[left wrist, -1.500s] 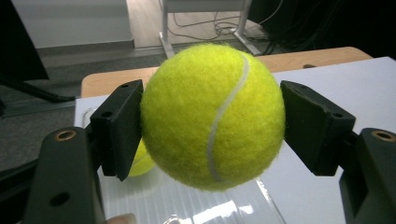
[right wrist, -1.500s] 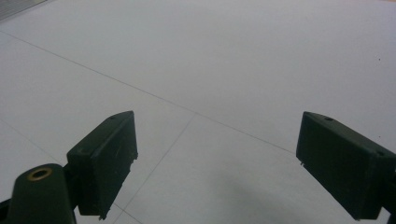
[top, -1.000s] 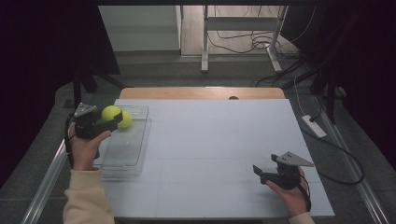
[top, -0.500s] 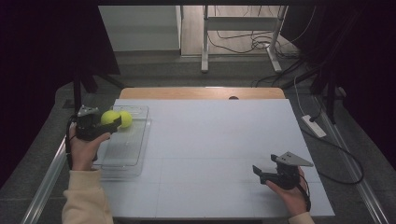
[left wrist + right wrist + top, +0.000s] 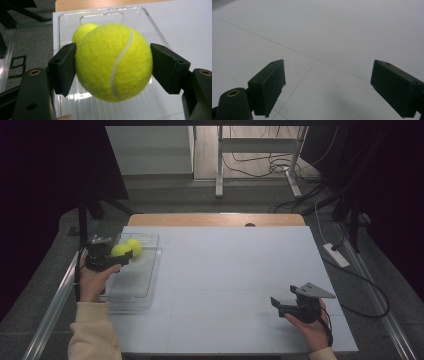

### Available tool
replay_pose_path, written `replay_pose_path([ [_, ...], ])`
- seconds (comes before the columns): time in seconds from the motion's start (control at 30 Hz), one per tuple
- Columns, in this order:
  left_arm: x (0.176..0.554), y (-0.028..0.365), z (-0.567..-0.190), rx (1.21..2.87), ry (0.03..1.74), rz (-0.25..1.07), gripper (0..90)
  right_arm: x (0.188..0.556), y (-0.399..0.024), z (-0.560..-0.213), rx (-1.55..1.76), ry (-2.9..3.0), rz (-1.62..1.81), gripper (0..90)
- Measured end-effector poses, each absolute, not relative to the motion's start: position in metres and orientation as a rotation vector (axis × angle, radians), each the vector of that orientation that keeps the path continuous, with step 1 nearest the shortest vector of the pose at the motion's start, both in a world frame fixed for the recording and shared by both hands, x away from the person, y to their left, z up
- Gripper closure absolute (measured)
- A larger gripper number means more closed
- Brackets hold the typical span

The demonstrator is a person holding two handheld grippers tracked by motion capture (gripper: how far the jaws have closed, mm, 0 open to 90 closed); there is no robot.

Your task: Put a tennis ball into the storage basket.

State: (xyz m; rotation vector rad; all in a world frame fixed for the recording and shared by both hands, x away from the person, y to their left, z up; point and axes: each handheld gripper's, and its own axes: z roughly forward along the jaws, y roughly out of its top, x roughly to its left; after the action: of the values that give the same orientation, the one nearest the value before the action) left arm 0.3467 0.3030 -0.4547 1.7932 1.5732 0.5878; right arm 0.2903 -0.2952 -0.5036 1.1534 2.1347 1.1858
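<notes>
A yellow-green tennis ball (image 5: 113,62) sits clamped between the two black jaws of my left gripper (image 5: 122,253), which is shut on it. It hangs over the far part of a clear plastic tray (image 5: 149,272) at the table's left edge. A second tennis ball (image 5: 134,245) lies in the tray just behind the held one, partly hidden by it in the left gripper view (image 5: 83,29). My right gripper (image 5: 280,306) rests low over the white table near the front right, jaws wide open and nothing between them (image 5: 327,85).
The white tabletop (image 5: 235,265) stretches between the two hands, with faint seam lines. A wooden strip (image 5: 215,219) borders its far edge. A power strip (image 5: 336,255) and cables lie on the floor to the right. A metal rail (image 5: 55,300) runs along the left.
My left gripper has drifted slightly nearer and lower over the tray with the ball still in it. The right hand has kept still.
</notes>
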Motion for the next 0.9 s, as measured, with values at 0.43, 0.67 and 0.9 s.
replay_pose_path([
  [0.43,0.353,0.301,-0.466,1.866,1.61,0.563,26.9,0.29,-0.296,-0.504,1.151,2.133,1.188,12.7],
  [0.67,0.356,0.3,-0.47,1.897,1.629,0.55,26.9,0.29,-0.296,-0.504,1.152,2.138,1.179,12.7],
  [0.9,0.358,0.3,-0.473,1.902,1.651,0.549,26.8,0.29,-0.296,-0.504,1.151,2.135,1.181,12.7],
])
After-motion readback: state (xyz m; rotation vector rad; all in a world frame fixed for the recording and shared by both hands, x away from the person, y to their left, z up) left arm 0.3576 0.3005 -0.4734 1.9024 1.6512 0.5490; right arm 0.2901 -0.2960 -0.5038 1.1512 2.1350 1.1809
